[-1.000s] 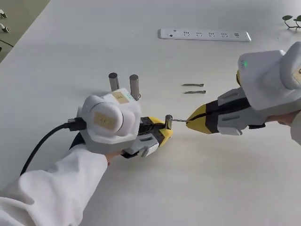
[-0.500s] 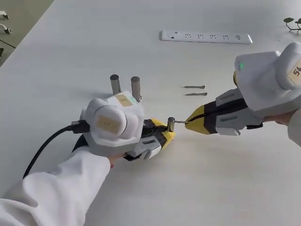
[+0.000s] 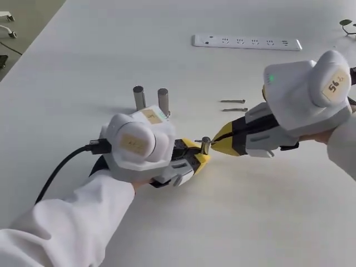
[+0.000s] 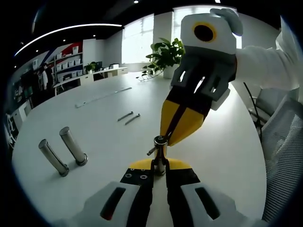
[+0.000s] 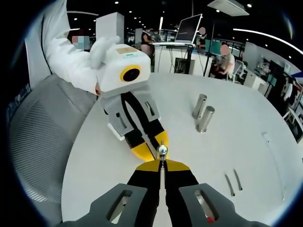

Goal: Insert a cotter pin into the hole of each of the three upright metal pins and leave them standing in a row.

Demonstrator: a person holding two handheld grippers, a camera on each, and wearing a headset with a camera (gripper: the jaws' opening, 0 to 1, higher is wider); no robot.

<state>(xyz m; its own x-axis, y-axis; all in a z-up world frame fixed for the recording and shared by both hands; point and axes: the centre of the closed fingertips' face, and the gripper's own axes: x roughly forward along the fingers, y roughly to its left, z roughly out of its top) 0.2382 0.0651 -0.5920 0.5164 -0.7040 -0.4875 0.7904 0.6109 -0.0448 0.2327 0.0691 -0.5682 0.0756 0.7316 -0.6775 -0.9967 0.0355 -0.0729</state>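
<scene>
My left gripper [image 3: 200,158] is shut on a short upright metal pin [image 3: 205,146], holding it just above the table. My right gripper [image 3: 214,143] is shut on a cotter pin, its yellow tips right against the metal pin. In the left gripper view the cotter pin's end [image 4: 151,151] sticks out the far side of the metal pin [image 4: 160,156], with the right gripper [image 4: 182,124] behind. The right gripper view has the metal pin's top [image 5: 162,151] at my right gripper's [image 5: 162,166] tips. Two more metal pins [image 3: 139,97] [image 3: 163,100] stand upright side by side.
Two loose cotter pins [image 3: 232,101] [image 3: 235,109] lie on the white table behind the right gripper. A white power strip [image 3: 247,41] lies further back. A black cable [image 3: 61,169] trails from the left gripper. Chairs [image 4: 281,142] stand at the table edge.
My right gripper has moved left toward the held metal pin, closing the gap. The cotter pin's bare length between them has gone, and its tip pokes out the other side.
</scene>
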